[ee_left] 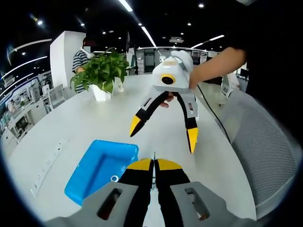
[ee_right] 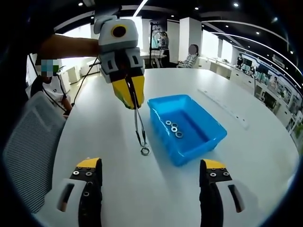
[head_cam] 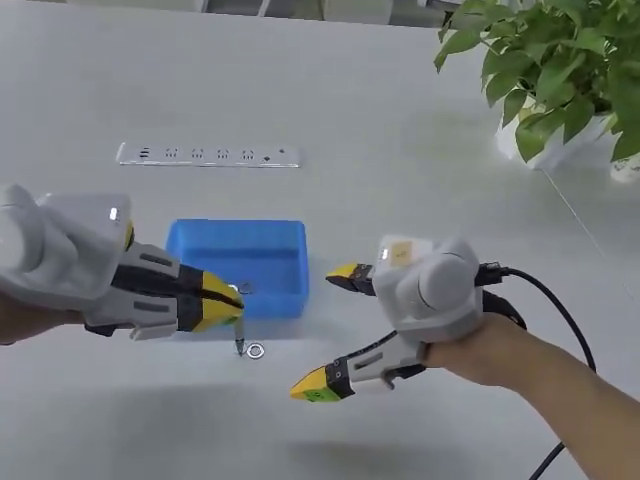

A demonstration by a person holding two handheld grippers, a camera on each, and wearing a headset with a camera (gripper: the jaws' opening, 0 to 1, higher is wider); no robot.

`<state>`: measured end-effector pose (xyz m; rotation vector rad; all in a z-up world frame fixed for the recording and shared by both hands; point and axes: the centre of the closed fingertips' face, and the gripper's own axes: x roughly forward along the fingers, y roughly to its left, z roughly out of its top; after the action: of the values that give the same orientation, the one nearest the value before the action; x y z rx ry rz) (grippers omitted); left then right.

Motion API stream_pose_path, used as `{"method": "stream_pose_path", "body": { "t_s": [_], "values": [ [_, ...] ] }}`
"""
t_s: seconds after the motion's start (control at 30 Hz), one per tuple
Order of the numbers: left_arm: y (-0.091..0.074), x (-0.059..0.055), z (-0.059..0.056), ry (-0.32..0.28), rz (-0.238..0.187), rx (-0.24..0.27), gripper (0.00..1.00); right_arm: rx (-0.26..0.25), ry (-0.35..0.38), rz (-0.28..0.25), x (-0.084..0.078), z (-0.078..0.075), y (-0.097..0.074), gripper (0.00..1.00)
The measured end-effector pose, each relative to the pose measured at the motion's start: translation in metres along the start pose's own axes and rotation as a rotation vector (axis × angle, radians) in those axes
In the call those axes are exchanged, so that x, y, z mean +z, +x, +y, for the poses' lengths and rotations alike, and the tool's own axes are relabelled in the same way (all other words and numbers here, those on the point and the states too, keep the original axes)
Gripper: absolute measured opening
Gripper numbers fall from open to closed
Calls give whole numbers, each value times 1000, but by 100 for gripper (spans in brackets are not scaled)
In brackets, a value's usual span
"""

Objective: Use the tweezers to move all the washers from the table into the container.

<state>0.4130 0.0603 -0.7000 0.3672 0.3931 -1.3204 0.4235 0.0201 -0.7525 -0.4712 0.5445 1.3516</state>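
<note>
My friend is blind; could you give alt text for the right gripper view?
The left gripper, shut on tweezers, points their tips at a washer on the table, beside a blue container holding more washers. The right gripper has open jaws.

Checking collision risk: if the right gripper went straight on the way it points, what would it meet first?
Probably the loose washer and the tweezers tips at it, held in the shut left gripper; depth is unclear.

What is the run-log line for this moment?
left tool: shut on tweezers | tips: next to washer on table, near blue container | in container: washers | right tool: open, empty
</note>
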Motion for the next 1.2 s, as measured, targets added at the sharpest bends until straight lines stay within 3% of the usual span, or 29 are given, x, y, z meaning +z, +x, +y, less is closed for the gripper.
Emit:
{"method": "stream_pose_path", "body": {
  "t_s": [0.17, 0.4, 0.5, 0.83, 1.2],
  "values": [
    [-1, 0, -2, 3, 2, -6, 5, 29, -45, -16, 7, 4, 5, 76],
    [-1, 0, -4, 5, 7, -15, 5, 88, -137, 3, 13, 13, 15, 48],
    [-1, 0, -4, 6, 9, -15, 5, 102, -155, -1, 17, 15, 21, 42],
    [1, 1, -4, 4, 13, -20, 5, 161, -200, -12, 30, 19, 43, 27],
    [-2, -1, -3, 2, 29, -27, 5, 197, -236, 1, 32, 21, 59, 16]
  ]
}}
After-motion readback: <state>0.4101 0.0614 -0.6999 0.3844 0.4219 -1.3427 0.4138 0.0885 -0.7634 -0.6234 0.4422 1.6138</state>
